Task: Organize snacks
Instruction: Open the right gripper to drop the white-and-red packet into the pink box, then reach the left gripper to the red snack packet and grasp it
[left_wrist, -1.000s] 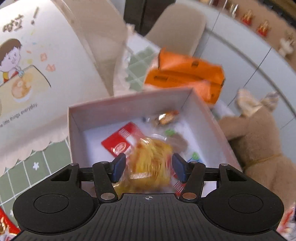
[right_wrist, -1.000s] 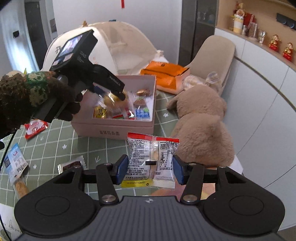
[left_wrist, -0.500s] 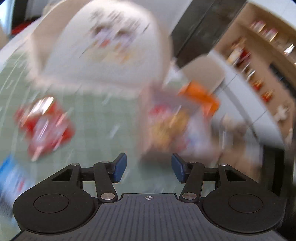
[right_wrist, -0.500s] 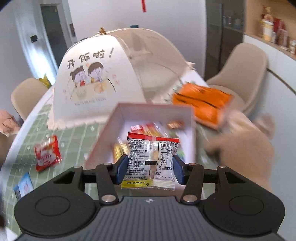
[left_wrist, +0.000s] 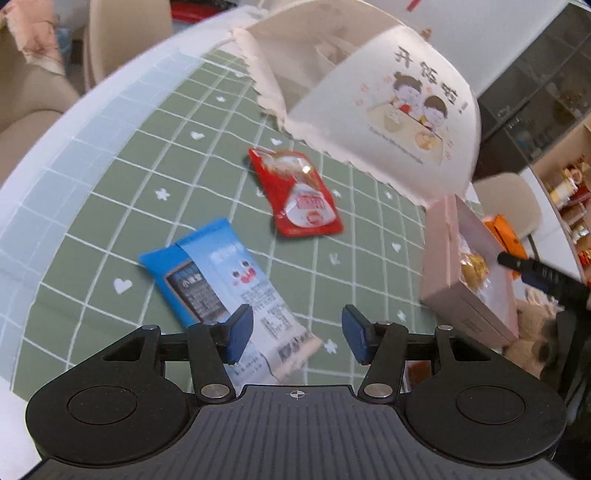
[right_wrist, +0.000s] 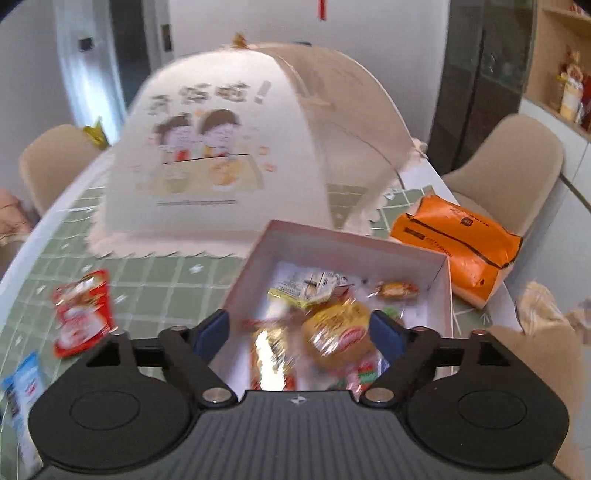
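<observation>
Hovering over the surface (left_wrist: 122, 192), the left tool (left_wrist: 297, 334) has its jaws partly apart with nothing between them; the blue packet (left_wrist: 218, 280) lies flat just ahead, one white crimped end passing beneath the left pad. That packet looks light, thin and crinkly, likely slippery film over a softer bar; a pinch across its narrow width near the middle seems safer than the sealed end, which could slide out. Beyond it the red packet (left_wrist: 299, 195) lies alone, flat and equally light, well apart from the box (left_wrist: 439, 258). Over that box, the right tool (right_wrist: 301, 332) stands with jaws wide and empty; they have just been opening, and the white packet (right_wrist: 310, 288) now rests inside the box (right_wrist: 351, 240) among other wrapped snacks. Farther back stand the food cover (right_wrist: 229, 147) and an orange bag (right_wrist: 454, 236).
</observation>
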